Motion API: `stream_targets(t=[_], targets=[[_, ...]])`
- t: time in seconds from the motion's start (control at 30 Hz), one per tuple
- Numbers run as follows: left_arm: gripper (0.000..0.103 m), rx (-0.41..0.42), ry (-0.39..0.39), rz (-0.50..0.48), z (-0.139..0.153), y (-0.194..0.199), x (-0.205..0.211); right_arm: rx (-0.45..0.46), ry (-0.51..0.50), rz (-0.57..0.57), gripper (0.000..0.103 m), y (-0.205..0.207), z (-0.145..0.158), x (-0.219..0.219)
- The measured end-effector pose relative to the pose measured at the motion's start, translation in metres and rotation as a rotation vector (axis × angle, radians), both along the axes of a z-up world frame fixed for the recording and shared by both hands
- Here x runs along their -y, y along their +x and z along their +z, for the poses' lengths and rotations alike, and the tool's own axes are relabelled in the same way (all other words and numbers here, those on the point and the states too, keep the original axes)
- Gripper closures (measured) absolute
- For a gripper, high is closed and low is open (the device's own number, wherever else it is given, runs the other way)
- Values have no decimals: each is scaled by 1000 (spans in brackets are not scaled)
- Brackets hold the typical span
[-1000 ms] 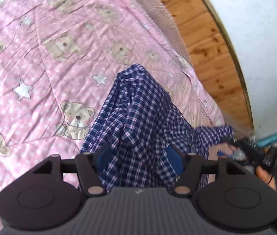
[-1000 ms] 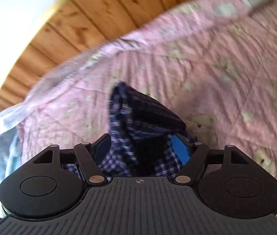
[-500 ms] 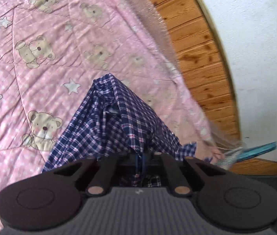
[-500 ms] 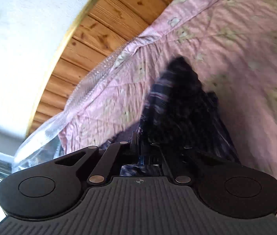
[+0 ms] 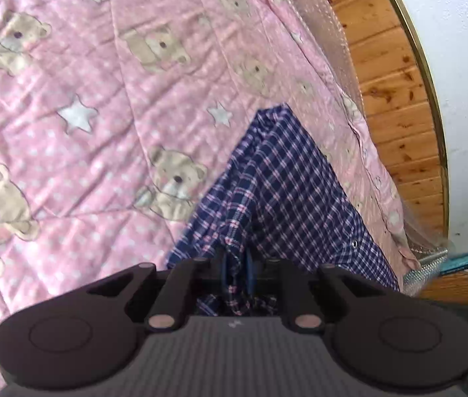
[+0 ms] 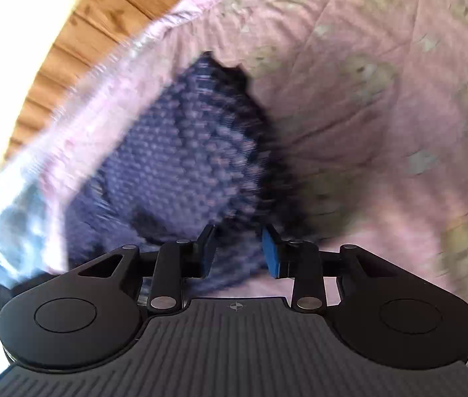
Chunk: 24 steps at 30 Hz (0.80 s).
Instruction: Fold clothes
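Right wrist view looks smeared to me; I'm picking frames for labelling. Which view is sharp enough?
Left wrist view: sharp, the checked shirt and bear quilt crisp, edges bent by the fisheye. Right wrist view: motion-blurred, the shirt's checks smeared, white glare at the upper left.

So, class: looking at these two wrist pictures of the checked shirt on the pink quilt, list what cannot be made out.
- Right wrist view: the checked shirt is smeared by motion blur, so its folds are unreadable.
- Left wrist view: the shirt's near edge sits behind the left claw.
- Left wrist view: a teal object is cut off by the picture's edge.
- Neither view shows the whole shirt.
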<state>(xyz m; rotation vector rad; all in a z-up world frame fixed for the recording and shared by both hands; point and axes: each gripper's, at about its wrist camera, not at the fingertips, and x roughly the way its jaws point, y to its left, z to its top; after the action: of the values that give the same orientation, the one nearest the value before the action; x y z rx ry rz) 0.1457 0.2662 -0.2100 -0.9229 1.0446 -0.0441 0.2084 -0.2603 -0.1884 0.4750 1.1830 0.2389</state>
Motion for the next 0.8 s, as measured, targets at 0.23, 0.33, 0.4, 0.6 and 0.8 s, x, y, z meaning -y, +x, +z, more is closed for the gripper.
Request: stream_targets(t=[0.23, 0.33, 0.4, 0.6, 0.8], targets=[[85, 128, 234, -45, 77, -16, -4, 332, -271, 89, 72, 9, 81, -17], [85, 198, 176, -124, 81, 3, 21, 444, -238, 263, 71, 22, 83, -44], [84, 167, 208, -188, 57, 18, 39, 450, -263, 345, 72, 30, 63, -58], [96, 7, 258, -243, 8, 20, 45, 267, -383, 367, 68, 35, -6, -33], [82, 217, 249, -238, 92, 41, 42, 465, -315, 413, 70, 49, 88, -53]])
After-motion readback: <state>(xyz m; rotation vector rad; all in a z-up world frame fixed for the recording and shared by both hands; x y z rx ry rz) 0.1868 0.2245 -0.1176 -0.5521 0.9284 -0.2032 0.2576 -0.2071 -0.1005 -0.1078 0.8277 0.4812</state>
